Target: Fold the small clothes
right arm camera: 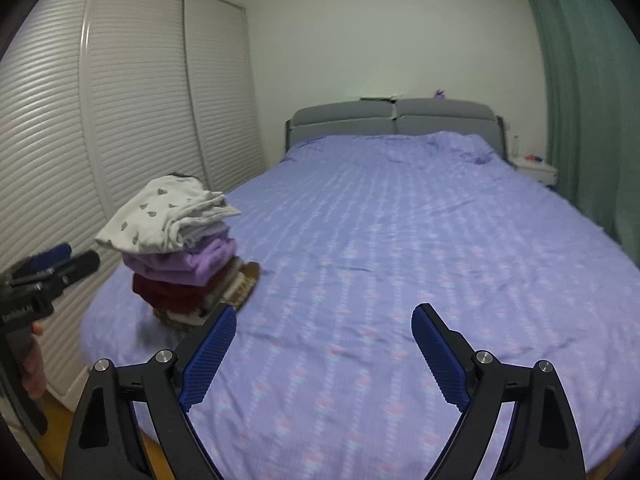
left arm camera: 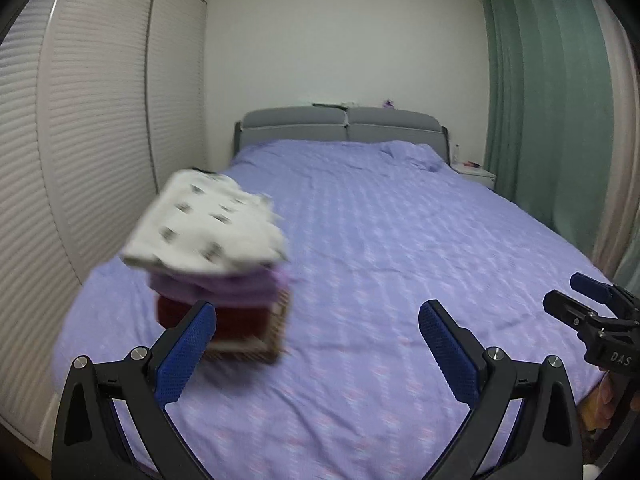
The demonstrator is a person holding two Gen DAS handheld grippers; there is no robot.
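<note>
Lilac bedspread [right arm camera: 380, 240] bare save one stack of folded clothes [right arm camera: 180, 256] at 9 o'clock near the edge, white spotted piece topmost, likely parked aside to free folding room. Left gripper [left arm camera: 316, 344] and right gripper [right arm camera: 324, 348] both spread wide, holding nothing.

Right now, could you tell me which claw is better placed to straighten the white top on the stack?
Probably the left claw: open, empty, beside the stack. The right claw, also open, sits further right.
</note>
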